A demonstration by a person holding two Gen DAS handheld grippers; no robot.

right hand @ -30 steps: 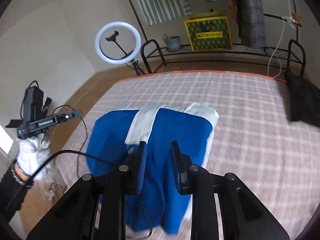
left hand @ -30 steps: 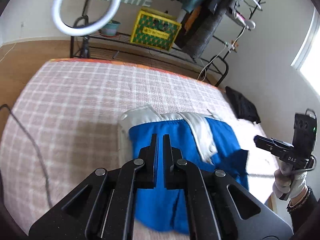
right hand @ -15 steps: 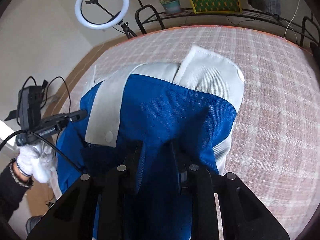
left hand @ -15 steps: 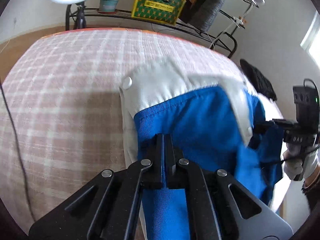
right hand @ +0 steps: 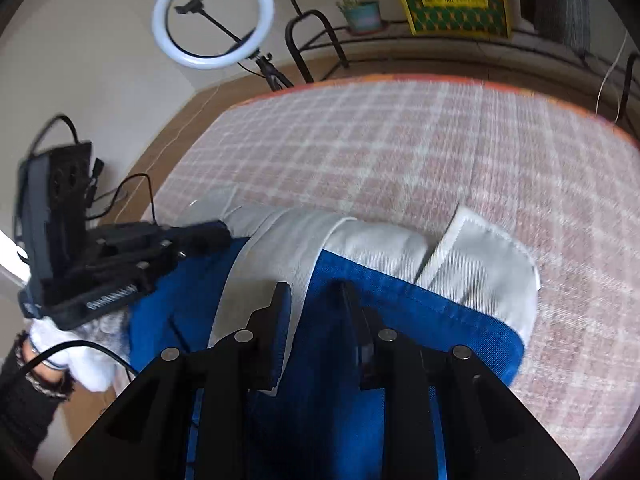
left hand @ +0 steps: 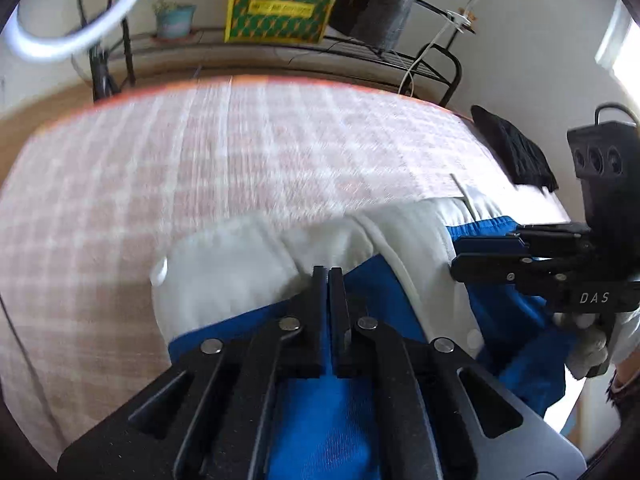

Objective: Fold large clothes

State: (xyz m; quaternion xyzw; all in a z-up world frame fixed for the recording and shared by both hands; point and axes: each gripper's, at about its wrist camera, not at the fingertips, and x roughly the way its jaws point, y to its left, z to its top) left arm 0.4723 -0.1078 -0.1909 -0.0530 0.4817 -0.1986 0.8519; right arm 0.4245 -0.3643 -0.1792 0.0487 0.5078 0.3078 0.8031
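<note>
Over blue garment (left hand: 320, 420), left tool (left hand: 329, 276) closed.

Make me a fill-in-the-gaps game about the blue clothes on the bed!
1. The garment is blue with ____ trim.
2. It lies on a pink ____ bedcover.
3. The ring light is shaped like a ____.
4. The box on the rack is yellow and ____.

Missing words: white; checked; circle; green
</note>
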